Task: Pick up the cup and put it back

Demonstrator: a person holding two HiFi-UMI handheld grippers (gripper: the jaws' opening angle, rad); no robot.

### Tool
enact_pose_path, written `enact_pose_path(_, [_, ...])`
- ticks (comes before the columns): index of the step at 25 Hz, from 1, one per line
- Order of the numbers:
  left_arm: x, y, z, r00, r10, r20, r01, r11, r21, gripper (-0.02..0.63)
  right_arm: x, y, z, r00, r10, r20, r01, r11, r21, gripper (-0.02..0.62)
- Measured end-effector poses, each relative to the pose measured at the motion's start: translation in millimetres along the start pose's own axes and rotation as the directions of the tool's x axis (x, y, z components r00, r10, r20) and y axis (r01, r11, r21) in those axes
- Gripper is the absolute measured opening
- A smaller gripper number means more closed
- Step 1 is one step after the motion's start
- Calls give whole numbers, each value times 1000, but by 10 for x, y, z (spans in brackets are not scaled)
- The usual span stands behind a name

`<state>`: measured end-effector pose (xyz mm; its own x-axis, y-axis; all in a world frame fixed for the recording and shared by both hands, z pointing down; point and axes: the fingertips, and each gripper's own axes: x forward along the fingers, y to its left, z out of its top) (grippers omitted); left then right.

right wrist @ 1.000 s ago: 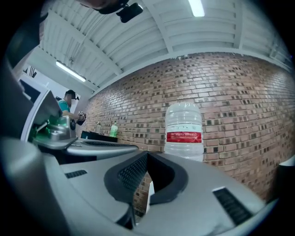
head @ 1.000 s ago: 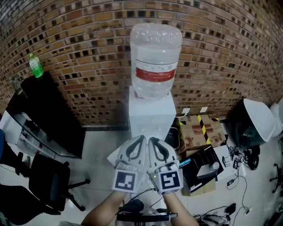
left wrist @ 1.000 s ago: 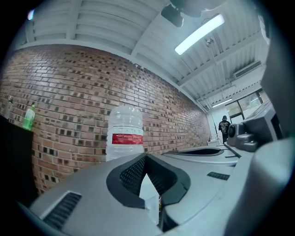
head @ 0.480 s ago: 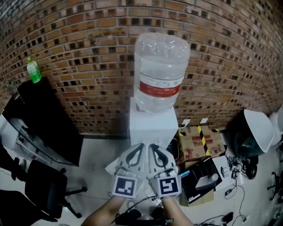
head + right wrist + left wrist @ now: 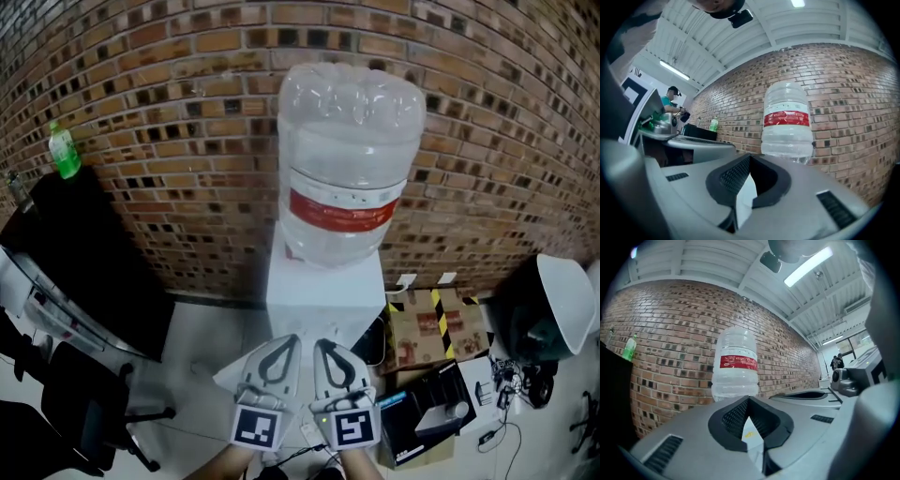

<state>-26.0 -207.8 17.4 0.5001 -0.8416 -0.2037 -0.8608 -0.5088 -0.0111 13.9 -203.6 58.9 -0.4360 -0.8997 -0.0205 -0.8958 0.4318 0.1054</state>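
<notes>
Shut on both sides. Fingers of the left gripper (image 5: 749, 400) pressed tip to tip, clamped on nothing, with only a sliver of white showing through the loop behind the tips. Same on the right gripper (image 5: 749, 157): closed and empty. Held side by side, just apart, at 6 o'clock in the head view, aimed toward 12 o'clock.

Just past the tips, a white water dispenser (image 5: 323, 291), topped by a big clear water bottle (image 5: 349, 159) with a red band. Behind that, a brick wall (image 5: 141, 103). Out at 10 o'clock, a green bottle (image 5: 62, 150) on a black cabinet (image 5: 94, 253). At 8 o'clock, an office chair (image 5: 94, 412); at 4 o'clock, a cardboard box (image 5: 436, 323) with black-and-yellow tape, amid cables and clutter on the floor.

No cup found in any view. Possibly low on the dispenser front, hidden beneath the grippers, but impossible to say from here.

Judging by the setting, probably a light drinking cup of paper or thin plastic: soft-walled, easy to crush, easy to tip. Best taken across the wall a little below the rim, where stiffest, with a gentle squeeze. Keep upright in case of water inside. If glass or ceramic instead, expect more weight and a slicker surface; grip lower on the body and set down softly. Either way, open the fingers first.
</notes>
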Motion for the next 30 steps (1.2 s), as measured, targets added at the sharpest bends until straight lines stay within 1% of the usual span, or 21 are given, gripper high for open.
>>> enact_pose_path(1, [18, 2, -100, 1000, 8, -9, -8, 1000, 9, -3, 13, -34, -88, 1000, 2, -3, -2, 1000, 3, 6])
enact_pose_path(5, [52, 0, -599, 999, 34, -40, -34, 999, 4, -3, 51, -154, -545, 1000, 10, -21, -10, 1000, -1, 6])
enact_pose_path(8, [67, -20, -1042, 998, 40, -58, -40, 999, -10, -3, 66, -200, -1009, 999, 17, -50, -17, 1000, 2, 6])
enact_pose_path(11, [86, -77, -1427, 998, 30, -58, -30, 1000, -5, -3, 83, -222, -1473, 997, 21, -74, -20, 1000, 10, 6])
enact_pose_path(13, [57, -127, -1683, 998, 27, -58, -27, 1000, -1, -3, 74, -216, -1764, 996, 26, -81, -25, 1000, 15, 40])
enact_pose_path(14, [35, -151, -1821, 998, 27, -58, -28, 1000, -7, -3, 62, -215, -1910, 996, 25, -83, -24, 1000, 16, 40])
enact_pose_path(16, [-27, -181, -2134, 998, 29, -62, -31, 999, -25, -3, 42, -207, -2211, 996, 22, -84, -21, 1000, 12, 40])
enact_pose_path(19, [-136, -180, -2677, 996, 32, -83, -35, 999, -32, -3, 41, -158, -2694, 995, 20, -94, -19, 1000, 16, 40])
enact_pose_path(24, [-244, -199, -3532, 995, 47, -90, -53, 997, -59, -3, 62, -172, -3474, 996, 14, -89, -13, 1000, 7, 40])
enact_pose_path(27, [-320, -212, -3979, 994, 42, -103, -47, 998, -48, -3, 75, -142, -3927, 996, 12, -90, -11, 1000, 15, 40])
enact_pose_path(30, [-348, -181, -4353, 995, 47, -91, -51, 998, -40, -2, 98, -140, -4343, 996, 2, -88, 1, 999, 32, 40])
